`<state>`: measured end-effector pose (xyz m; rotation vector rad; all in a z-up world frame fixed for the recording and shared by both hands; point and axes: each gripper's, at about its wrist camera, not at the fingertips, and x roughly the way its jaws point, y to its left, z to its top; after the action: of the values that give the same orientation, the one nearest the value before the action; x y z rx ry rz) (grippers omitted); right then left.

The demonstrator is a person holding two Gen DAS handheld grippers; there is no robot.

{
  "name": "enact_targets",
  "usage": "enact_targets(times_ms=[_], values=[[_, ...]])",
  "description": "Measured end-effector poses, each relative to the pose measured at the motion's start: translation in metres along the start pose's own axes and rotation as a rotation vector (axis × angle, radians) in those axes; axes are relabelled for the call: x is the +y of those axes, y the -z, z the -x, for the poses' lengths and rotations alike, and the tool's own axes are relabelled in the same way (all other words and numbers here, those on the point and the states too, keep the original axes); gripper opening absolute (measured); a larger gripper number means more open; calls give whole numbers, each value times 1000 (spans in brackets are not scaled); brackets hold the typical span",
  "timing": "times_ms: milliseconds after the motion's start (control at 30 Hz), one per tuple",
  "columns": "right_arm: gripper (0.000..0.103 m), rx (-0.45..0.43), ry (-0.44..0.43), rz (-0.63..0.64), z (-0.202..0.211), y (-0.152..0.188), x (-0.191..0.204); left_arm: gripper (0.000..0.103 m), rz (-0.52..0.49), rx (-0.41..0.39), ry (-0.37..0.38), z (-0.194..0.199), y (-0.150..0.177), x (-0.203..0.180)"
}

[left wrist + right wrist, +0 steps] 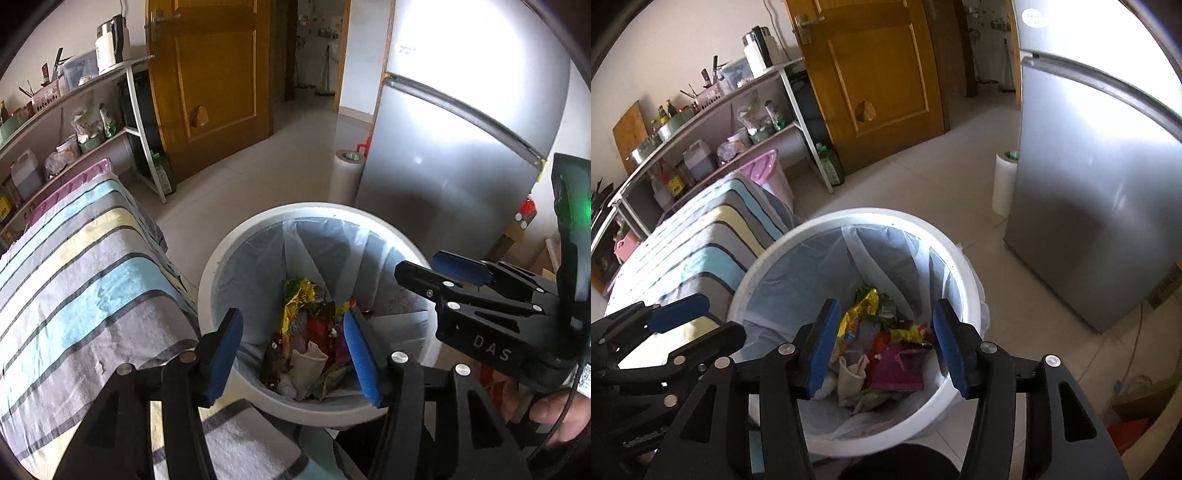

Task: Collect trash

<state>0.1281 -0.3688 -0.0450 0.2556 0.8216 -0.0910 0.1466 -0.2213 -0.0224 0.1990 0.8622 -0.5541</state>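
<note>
Two handheld tools hang over a white waste bin (857, 218) standing on the tiled floor between a striped-covered bed (81, 280) and a silver refrigerator (461, 147). The bin sits tight against the bed's corner, likely so that litter gathered from the bed has only a short way to go. The left tool (293, 354) and the right tool (882, 345) both tilt down at the bin's mouth, each with its blue-padded fingers spread and nothing between them, which suits a drop already made, though that is a judgement. The trash (882, 350), a heap of crumpled snack wrappers in gold, red and purple with a pale paper cup (851, 373) among them, lies at the bottom of the bin, caught by a thin translucent liner (812, 266) folded over the rim so that the load can later be lifted out whole. A hand (546, 410) grips the right tool's handle at the lower edge of the left view. Behind, a wooden door (882, 74) stands ajar beside cluttered shelves (701, 122).
</note>
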Motion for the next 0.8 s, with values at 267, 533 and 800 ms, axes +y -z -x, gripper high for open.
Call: enact_targets(times_ms=[267, 533, 800], values=[[54, -96, 31, 4, 54, 16, 18, 67, -5, -77, -43, 40, 16, 0], [54, -148, 26, 17, 98, 44, 35, 75, 20, -167, -84, 86, 43, 3], [53, -224, 27, 49, 132, 69, 51, 75, 2, -220, -133, 115, 68, -1]])
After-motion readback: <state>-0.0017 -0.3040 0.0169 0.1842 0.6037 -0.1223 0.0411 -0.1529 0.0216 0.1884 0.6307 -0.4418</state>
